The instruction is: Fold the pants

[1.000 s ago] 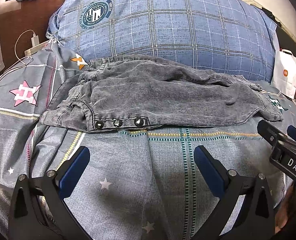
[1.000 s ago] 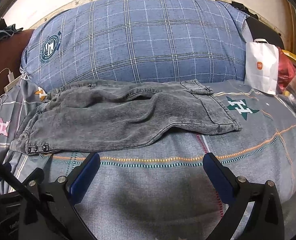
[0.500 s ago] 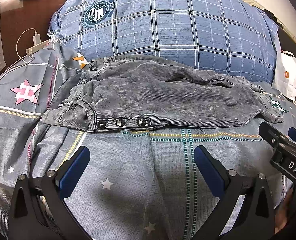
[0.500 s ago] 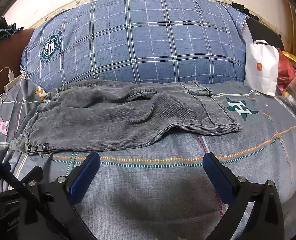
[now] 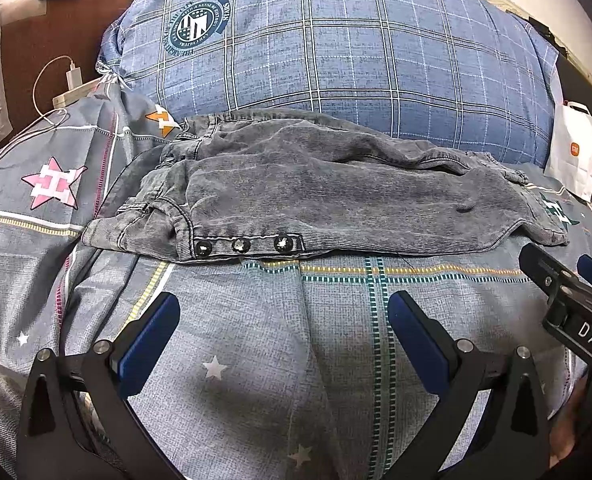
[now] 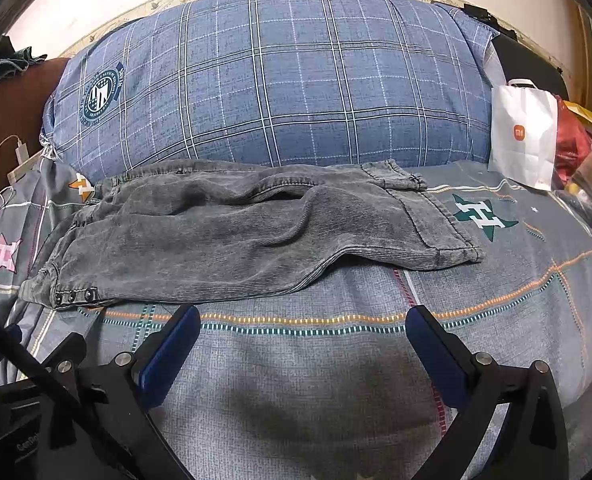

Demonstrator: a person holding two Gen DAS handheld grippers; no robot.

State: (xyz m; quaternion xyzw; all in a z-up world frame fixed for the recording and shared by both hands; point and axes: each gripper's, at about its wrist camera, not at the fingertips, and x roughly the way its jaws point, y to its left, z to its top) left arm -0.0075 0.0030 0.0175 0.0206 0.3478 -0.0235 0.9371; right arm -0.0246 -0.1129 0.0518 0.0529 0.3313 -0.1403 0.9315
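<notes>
Grey washed pants (image 5: 327, 196) lie folded lengthwise across the bed, one leg on the other, waist with three snap buttons (image 5: 240, 245) at the left, leg hems at the right. They also show in the right wrist view (image 6: 232, 236). My left gripper (image 5: 282, 328) is open and empty, just short of the waist edge. My right gripper (image 6: 301, 340) is open and empty, short of the pants' near edge below the legs. The right gripper's tip also shows in the left wrist view (image 5: 567, 280).
A big blue plaid pillow (image 6: 272, 80) lies right behind the pants. A white paper bag (image 6: 523, 132) and plastic bags stand at the right. A charger and cable (image 5: 68, 80) lie at the left by a brown headboard. The bedspread (image 6: 335, 380) is grey with stars.
Both views have crept slightly closer to the pants. Both grippers stay open; the pants have not moved.
</notes>
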